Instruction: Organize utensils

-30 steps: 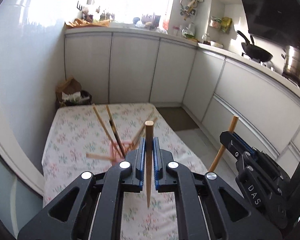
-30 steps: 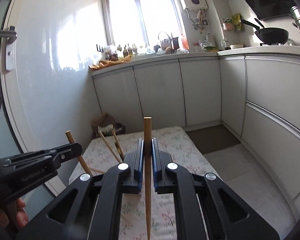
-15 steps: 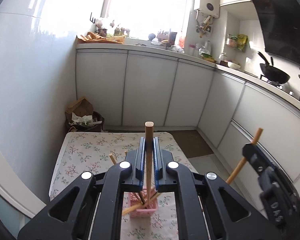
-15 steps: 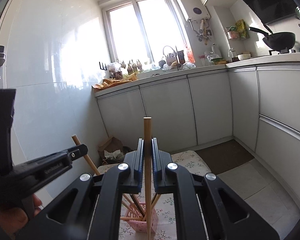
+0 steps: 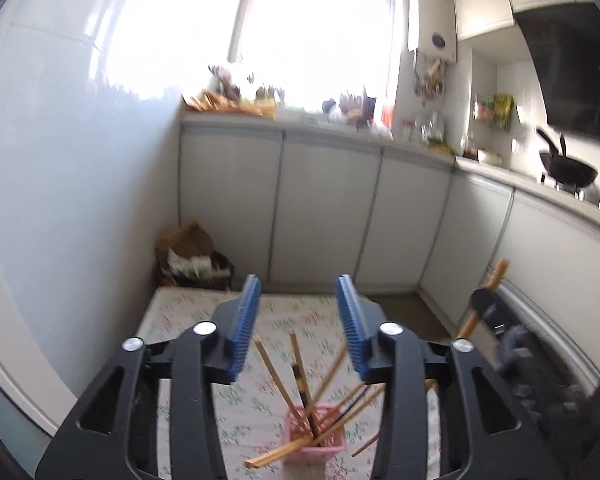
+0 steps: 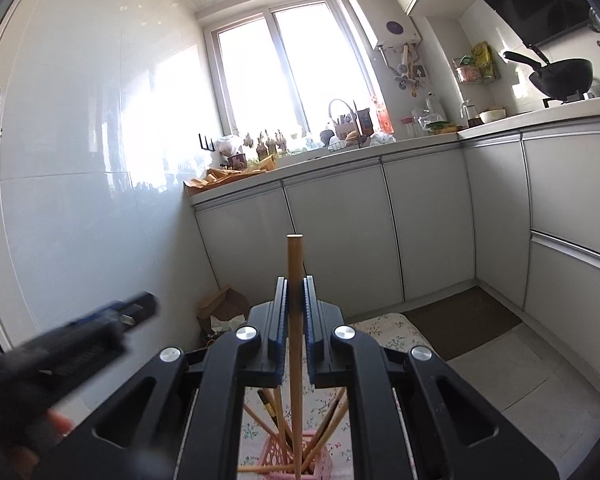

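Observation:
A pink lattice holder [image 5: 315, 438] [image 6: 286, 465] stands on the flower-patterned table [image 5: 188, 312], with several wooden chopsticks [image 5: 278, 376] leaning out of it. My left gripper [image 5: 299, 320] hangs above the holder; its jaws are opening and nothing is between them. My right gripper [image 6: 296, 312] is shut on one upright wooden chopstick [image 6: 295, 280], whose lower end reaches down into the holder. The right gripper [image 5: 490, 304] and its chopstick also show at the right edge of the left wrist view. The left gripper [image 6: 112, 320] appears blurred at the left of the right wrist view.
White cabinets [image 6: 340, 240] and a cluttered counter [image 6: 300, 152] run along the back wall and right side, with a wok [image 6: 560, 76] on the stove. A brown paper bag of rubbish [image 5: 188, 256] sits on the floor behind the table. A dark mat [image 6: 460, 320] lies on the floor.
The left gripper opened and the chopstick it held is gone from its jaws, now among those in the holder. Both grippers moved forward over the holder; the right still grips its chopstick.

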`<state>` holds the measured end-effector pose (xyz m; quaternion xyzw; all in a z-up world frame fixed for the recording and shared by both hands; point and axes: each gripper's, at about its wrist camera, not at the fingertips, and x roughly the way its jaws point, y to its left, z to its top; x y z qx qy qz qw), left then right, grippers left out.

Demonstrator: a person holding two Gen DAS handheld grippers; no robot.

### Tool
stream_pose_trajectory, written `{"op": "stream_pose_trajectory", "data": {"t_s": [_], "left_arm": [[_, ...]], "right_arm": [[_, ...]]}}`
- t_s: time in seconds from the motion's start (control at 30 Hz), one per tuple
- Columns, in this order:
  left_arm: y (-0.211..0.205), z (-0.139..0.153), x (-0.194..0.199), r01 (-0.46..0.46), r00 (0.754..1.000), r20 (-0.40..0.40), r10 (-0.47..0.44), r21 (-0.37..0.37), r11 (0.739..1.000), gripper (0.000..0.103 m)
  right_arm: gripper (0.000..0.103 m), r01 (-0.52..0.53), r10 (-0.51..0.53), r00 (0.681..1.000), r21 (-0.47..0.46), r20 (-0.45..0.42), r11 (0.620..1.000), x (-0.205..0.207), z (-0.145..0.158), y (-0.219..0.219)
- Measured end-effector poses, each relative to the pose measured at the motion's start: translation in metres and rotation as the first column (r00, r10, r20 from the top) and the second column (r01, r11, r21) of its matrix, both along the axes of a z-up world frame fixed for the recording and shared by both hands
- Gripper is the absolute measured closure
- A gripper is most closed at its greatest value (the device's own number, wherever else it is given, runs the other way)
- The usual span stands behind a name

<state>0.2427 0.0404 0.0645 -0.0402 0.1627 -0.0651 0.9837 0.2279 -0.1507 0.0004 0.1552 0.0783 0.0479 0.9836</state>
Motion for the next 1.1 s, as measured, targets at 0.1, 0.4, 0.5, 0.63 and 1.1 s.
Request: {"op": "stream_pose_trajectory", "data": {"t_s": [0.1,0.4,0.5,0.63,1.1], "left_arm": [[0.012,0.011,-0.011,-0.023,0.999,0.044,0.023,-0.015,1.0,0.041],[0.025,-0.006,-0.008,-0.116,0.993,0.003,0.116,0.008,0.993,0.041],[0.028,-0.008,-0.016,-0.145,0.989,-0.003,0.145,-0.007,0.989,0.033],[0.024,-0.007,-0.032,-0.166,0.986,-0.005,0.166,-0.005,0.986,0.019],[0.003,-0.019,-0.112,-0.172,0.983,-0.052,0.175,0.049,0.984,0.007]], "right_arm": [[0.095,0.012,-0.012,1.0,0.034,0.007,0.999,0.018,-0.007,0.004],[0.045,0.082,-0.081,0.994,0.001,-0.067,0.997,0.037,-0.036,0.012],[0.045,0.109,-0.112,0.991,-0.039,-0.073,0.993,0.018,-0.029,0.007],[0.037,0.134,-0.138,0.987,-0.053,-0.085,0.99,-0.008,-0.019,-0.003],[0.006,0.243,-0.263,0.951,-0.136,-0.16,0.96,-0.117,-0.008,-0.03]]}}
